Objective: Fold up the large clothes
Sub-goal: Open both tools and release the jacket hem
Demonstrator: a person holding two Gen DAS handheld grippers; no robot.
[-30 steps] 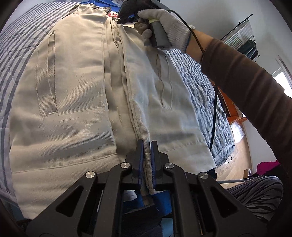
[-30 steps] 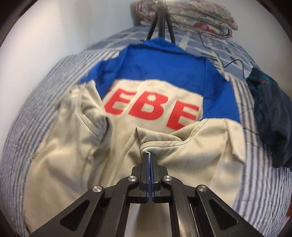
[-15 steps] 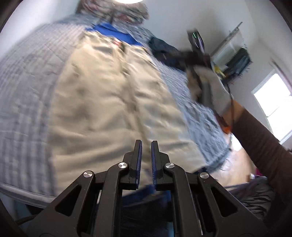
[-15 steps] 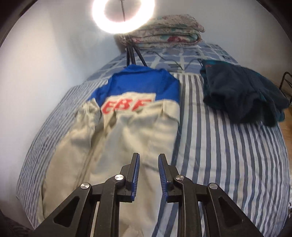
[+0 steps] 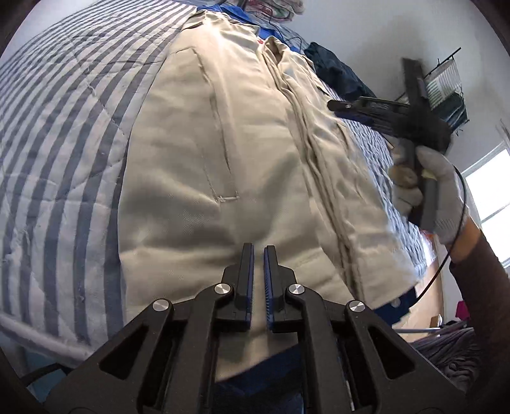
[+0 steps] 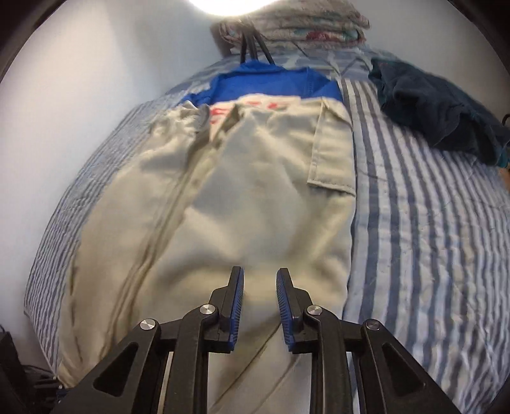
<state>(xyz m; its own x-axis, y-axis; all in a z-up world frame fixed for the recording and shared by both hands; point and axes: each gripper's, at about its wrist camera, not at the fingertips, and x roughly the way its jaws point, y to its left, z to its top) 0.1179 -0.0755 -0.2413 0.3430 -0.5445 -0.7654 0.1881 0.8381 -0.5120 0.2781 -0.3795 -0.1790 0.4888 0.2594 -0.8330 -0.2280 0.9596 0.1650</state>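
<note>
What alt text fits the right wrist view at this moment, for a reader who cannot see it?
A beige and blue jacket lies spread on a blue-and-white striped bedspread, with the right gripper above its near end, jaws apart and nothing between them. A dark teal garment lies crumpled at the upper right, and folded floral bedding is stacked at the far end.

The red lettering (image 6: pixel 251 110) on the jacket (image 6: pixel 223 207) is mostly hidden under beige folds — unreadable. The jacket's hem runs off the bottom edge, and the right gripper (image 5: pixel 376 110) is smeared by blur in the left view.
</note>
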